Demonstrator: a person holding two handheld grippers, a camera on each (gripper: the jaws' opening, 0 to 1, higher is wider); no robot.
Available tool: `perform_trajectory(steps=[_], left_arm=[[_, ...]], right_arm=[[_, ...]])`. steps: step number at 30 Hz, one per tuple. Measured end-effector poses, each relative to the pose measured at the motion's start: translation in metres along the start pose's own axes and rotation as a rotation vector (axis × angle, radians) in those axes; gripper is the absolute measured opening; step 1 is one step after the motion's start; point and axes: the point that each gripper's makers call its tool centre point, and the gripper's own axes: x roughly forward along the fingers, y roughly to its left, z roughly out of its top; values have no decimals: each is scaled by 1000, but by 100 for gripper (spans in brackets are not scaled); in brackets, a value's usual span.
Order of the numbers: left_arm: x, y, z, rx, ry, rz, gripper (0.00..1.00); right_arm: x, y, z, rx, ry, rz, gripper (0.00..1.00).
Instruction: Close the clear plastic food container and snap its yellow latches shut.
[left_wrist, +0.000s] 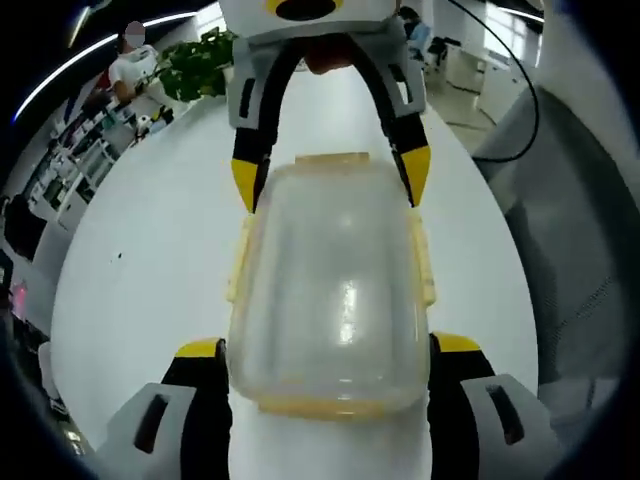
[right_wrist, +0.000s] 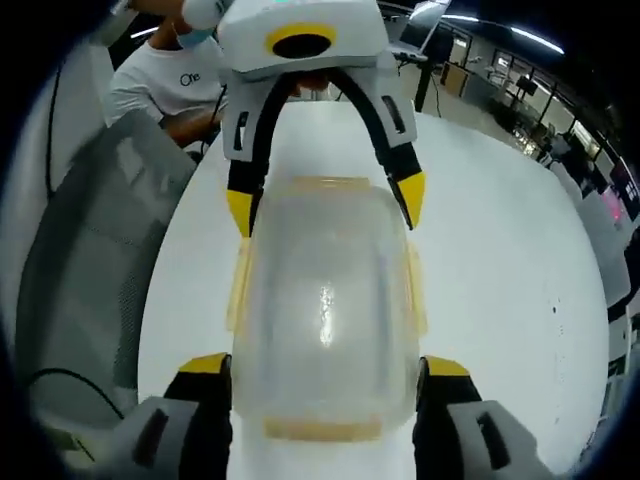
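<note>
**Two grippers bracket one container, latches not yet snapped**

Two risks stand out. With a gripper at each end, an uneven squeeze could skate the container (left_wrist: 330, 300) across the smooth white table (left_wrist: 150, 270). A jaw pressing a latch off-centre could also slip off it and leave it unsnapped.

The left gripper (left_wrist: 330, 345) straddles the container's near end, spread wide, yellow tips beside its corners; whether they touch is unclear. The right gripper (right_wrist: 320, 365) does the same at the opposite end, also spread wide.

The container lies flat on the table between them. It is clear, rounded-rectangular, with the lid (right_wrist: 325, 290) apparently seated. Pale yellow latches (left_wrist: 425, 265) line all four sides; the long-side ones look slightly flared, probably unfastened.
</note>
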Motion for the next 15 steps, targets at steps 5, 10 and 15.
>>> perform_trajectory(steps=[5,10,15], left_arm=[[0,0,0,-2,-5,0,78],[-1,-7,-2,-4,19,2,78],[-3,-19,-3,-9,17,4,78]], right_arm=[[2,1,1,-1,10,-4,74],[3,6,2,-9,28,0,74],[5,19,3,-17,20,6,75]])
